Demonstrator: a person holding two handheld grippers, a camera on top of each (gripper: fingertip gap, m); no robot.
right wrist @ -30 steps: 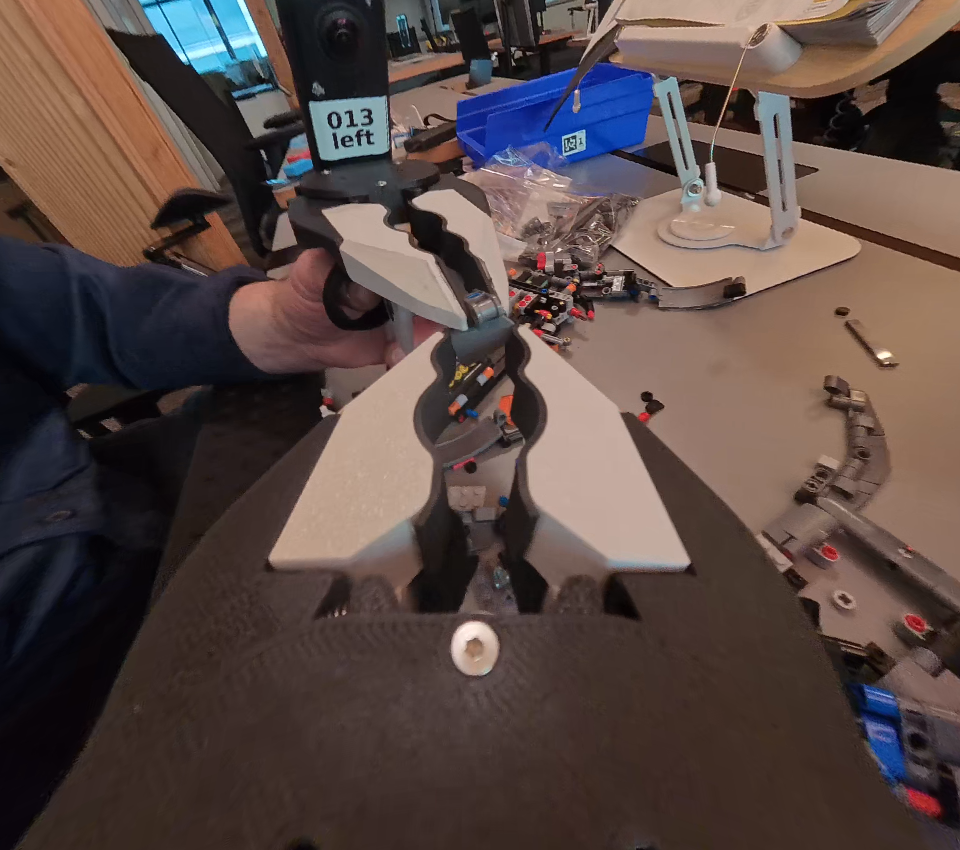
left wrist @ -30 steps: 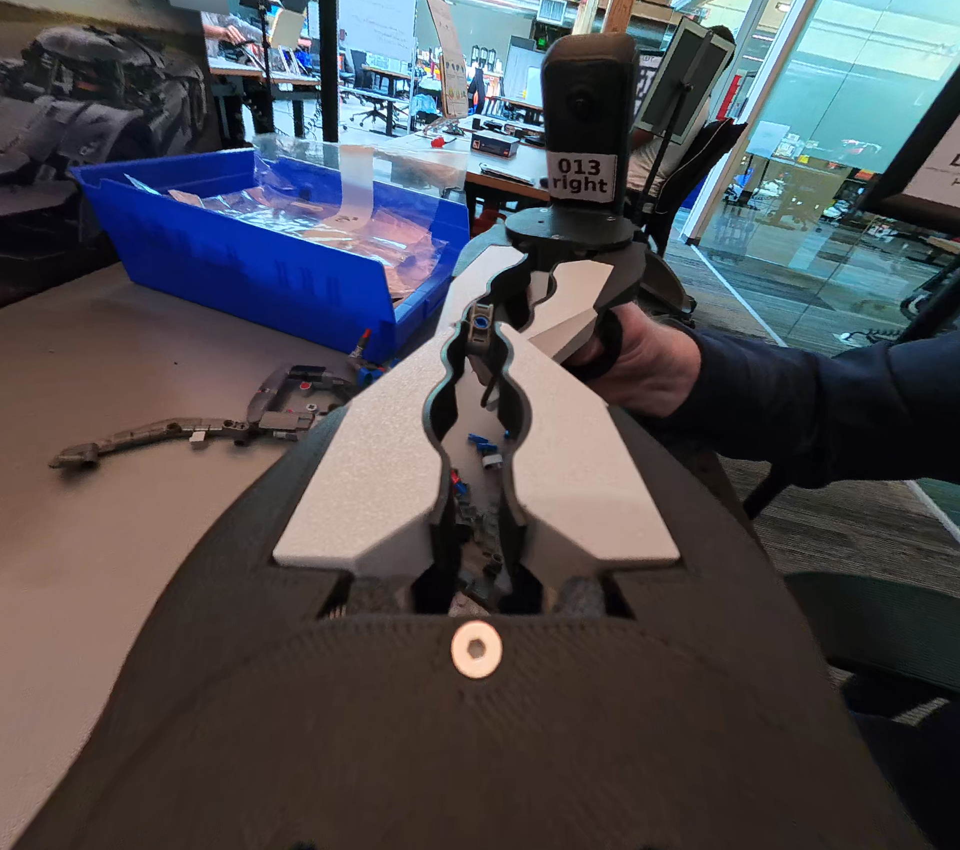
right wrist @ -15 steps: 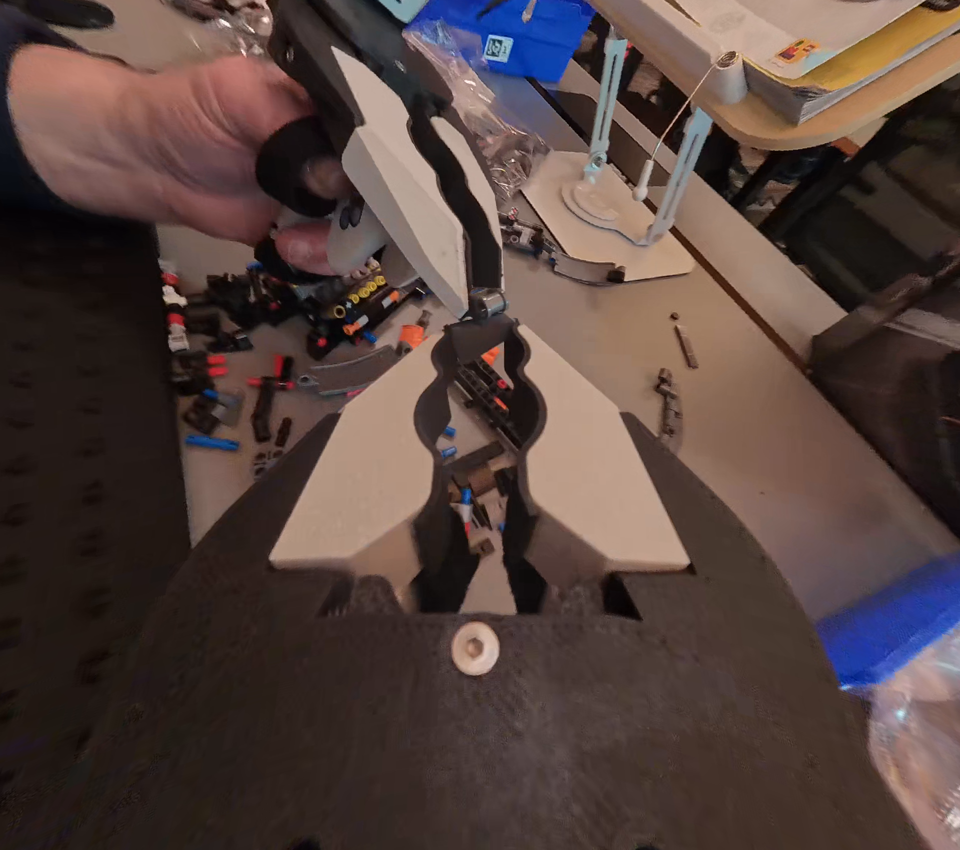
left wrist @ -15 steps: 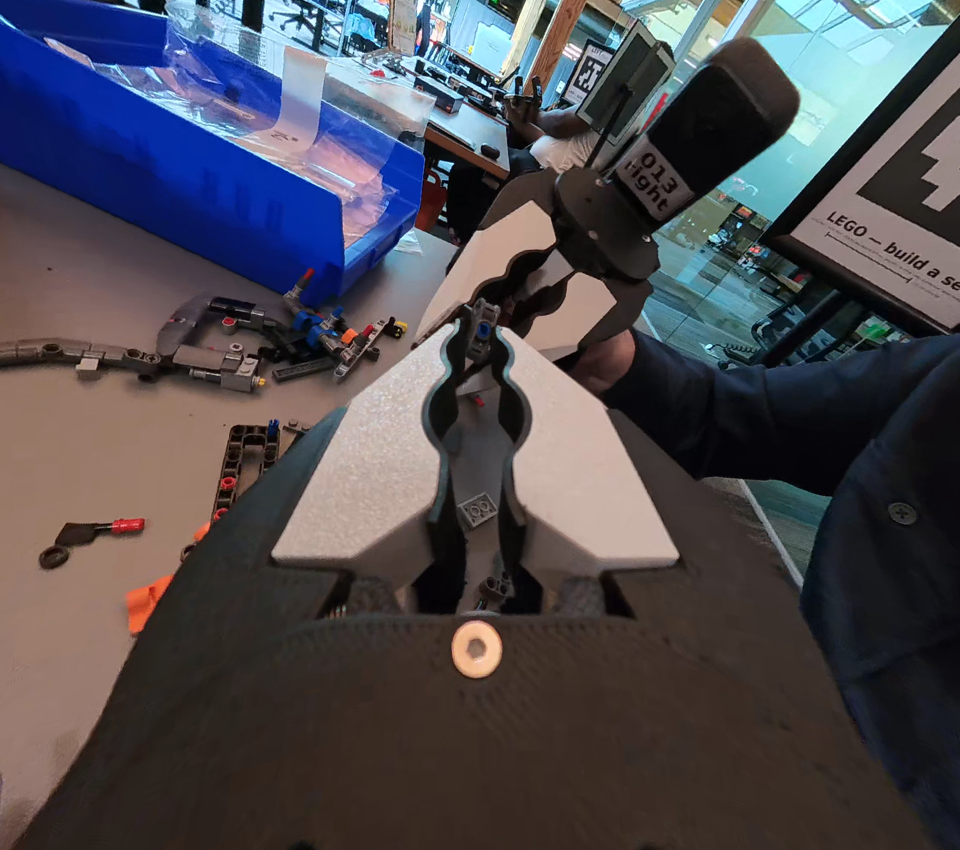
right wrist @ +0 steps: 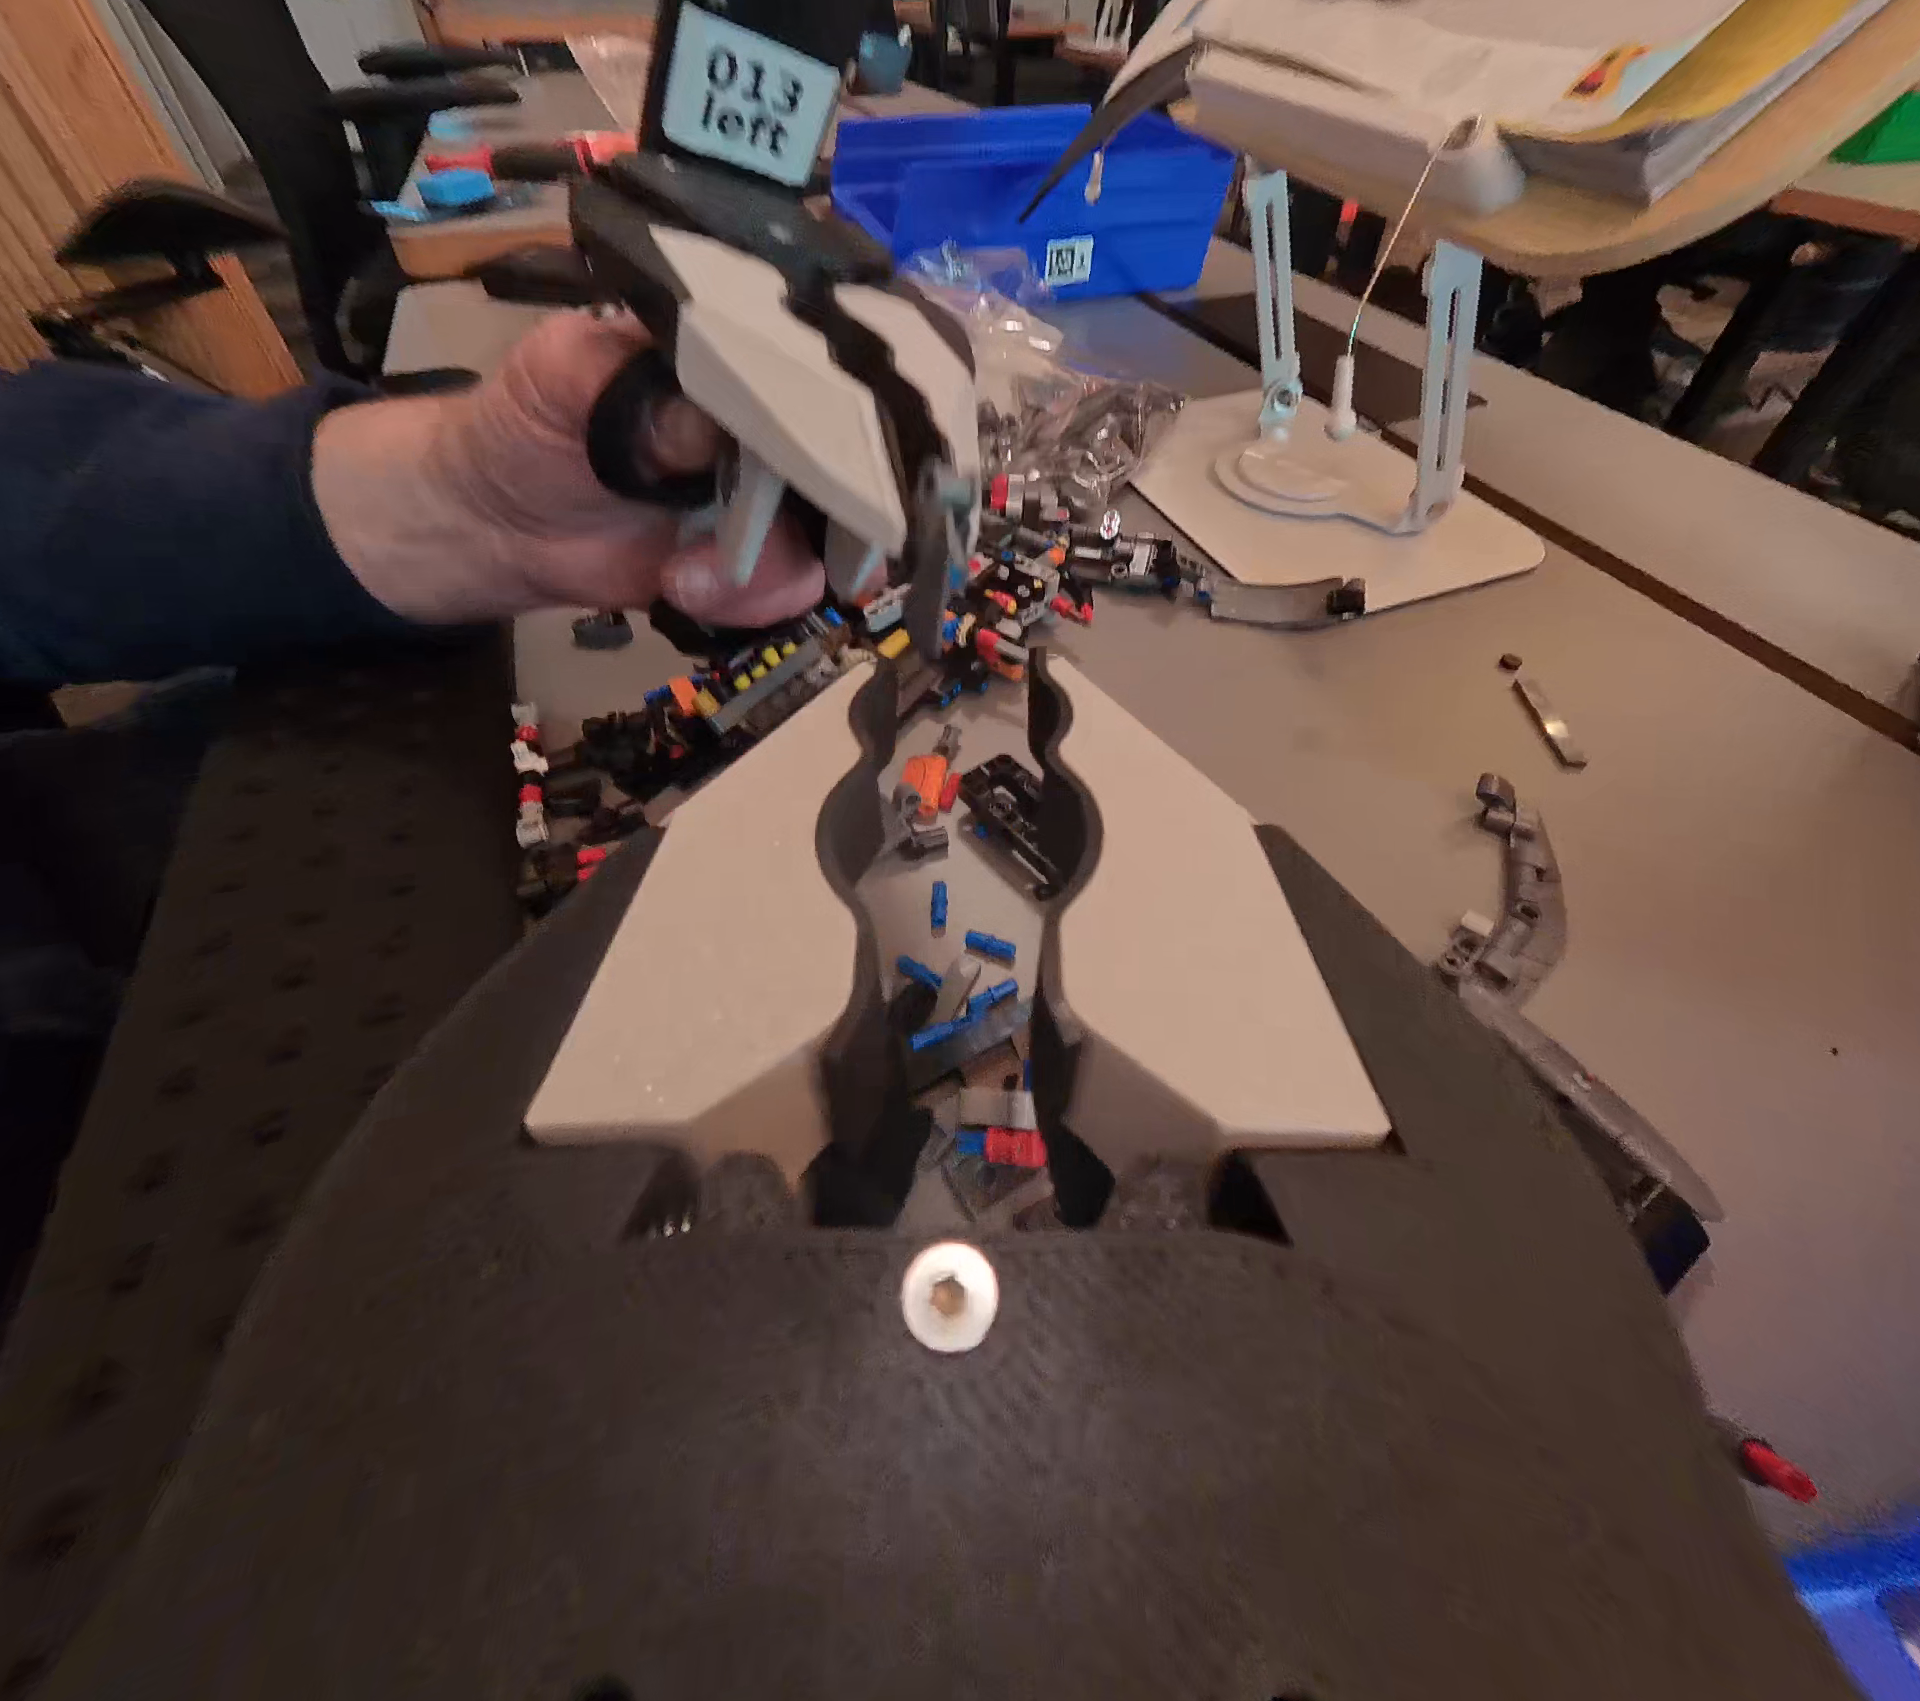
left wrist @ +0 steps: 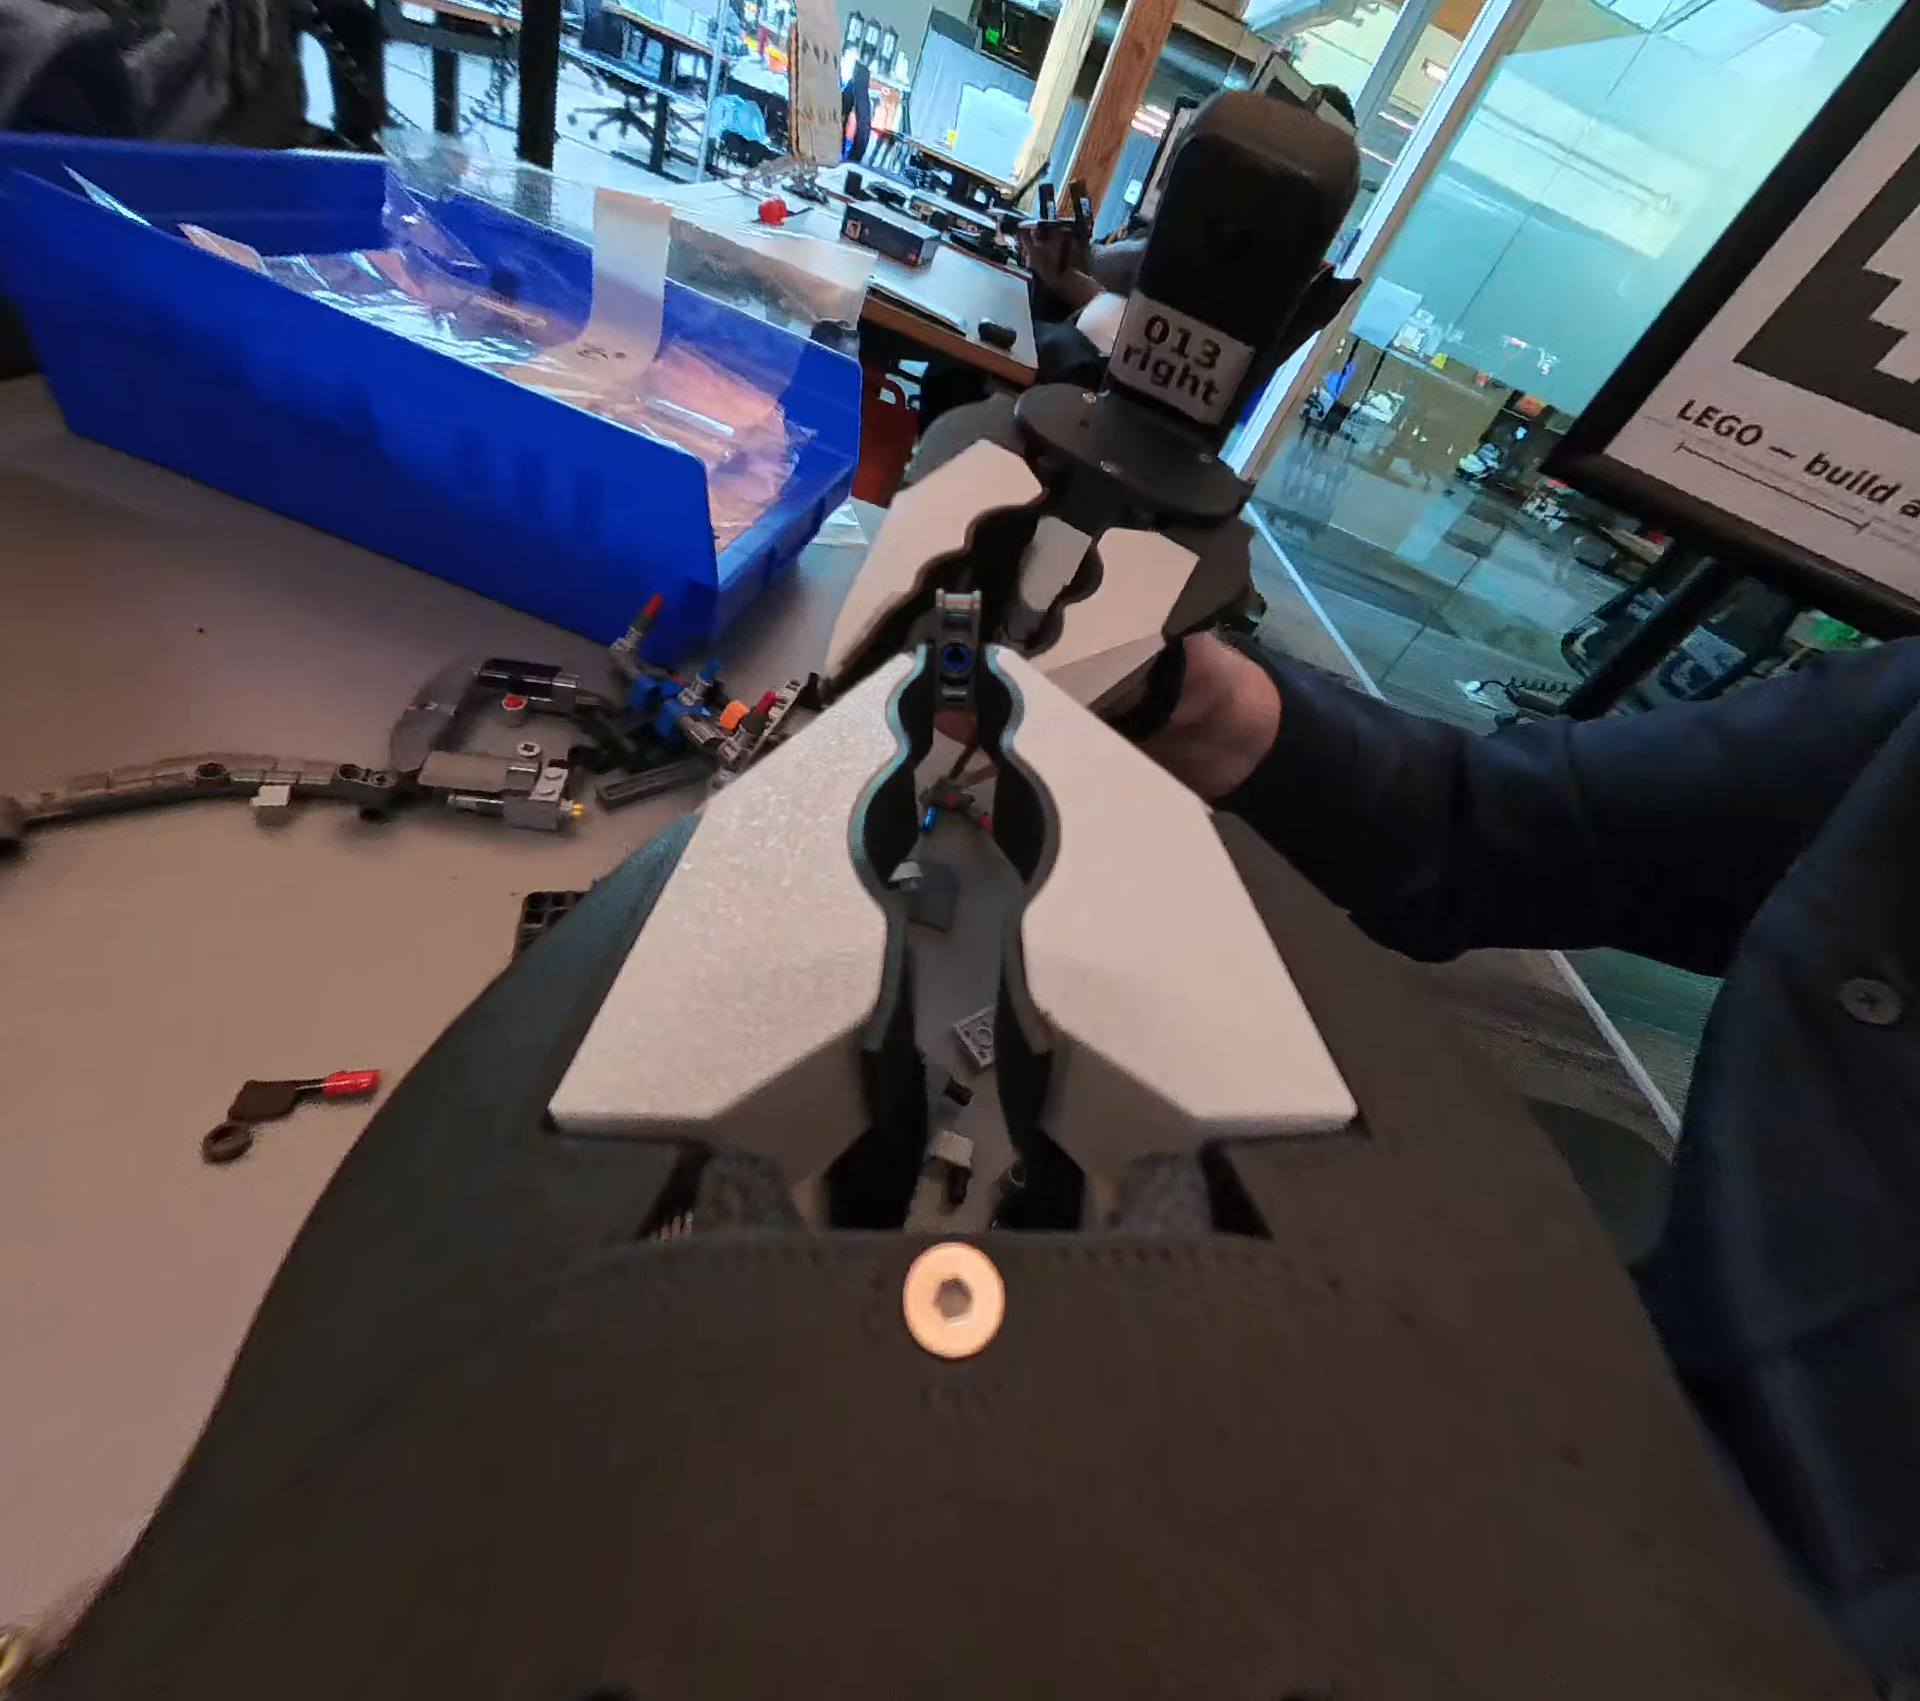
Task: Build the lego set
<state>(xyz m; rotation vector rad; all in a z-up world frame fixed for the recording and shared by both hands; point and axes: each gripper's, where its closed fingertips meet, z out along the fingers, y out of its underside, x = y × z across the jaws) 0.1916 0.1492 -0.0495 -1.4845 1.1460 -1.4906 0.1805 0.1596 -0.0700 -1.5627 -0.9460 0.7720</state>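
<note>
My left gripper (left wrist: 954, 677) is shut on a small grey Lego piece with a blue pin in its hole (left wrist: 956, 635) and holds it up above the table. In the right wrist view the left gripper (right wrist: 933, 524) shows at upper left, with a dark grey beam (right wrist: 923, 576) hanging from its tips. My right gripper (right wrist: 954, 683) is open and empty, just below that beam, with loose pieces on the table showing between its fingers (right wrist: 1049, 695). In the left wrist view the right gripper (left wrist: 995, 602) sits close behind the held piece, held by a hand.
A blue bin with clear bags (left wrist: 364, 404) stands at the back left. A grey partial assembly (left wrist: 488, 768) and a red-tipped piece (left wrist: 301, 1092) lie on the table. A pile of loose pieces (right wrist: 727, 695), a curved grey assembly (right wrist: 1517, 913) and an instruction book on a white stand (right wrist: 1351, 508) are near. The grippers are tip to tip, or close to it.
My right gripper was closed on the piece together with the left; it has opened and drawn back from it. The left gripper keeps the piece and has tilted.
</note>
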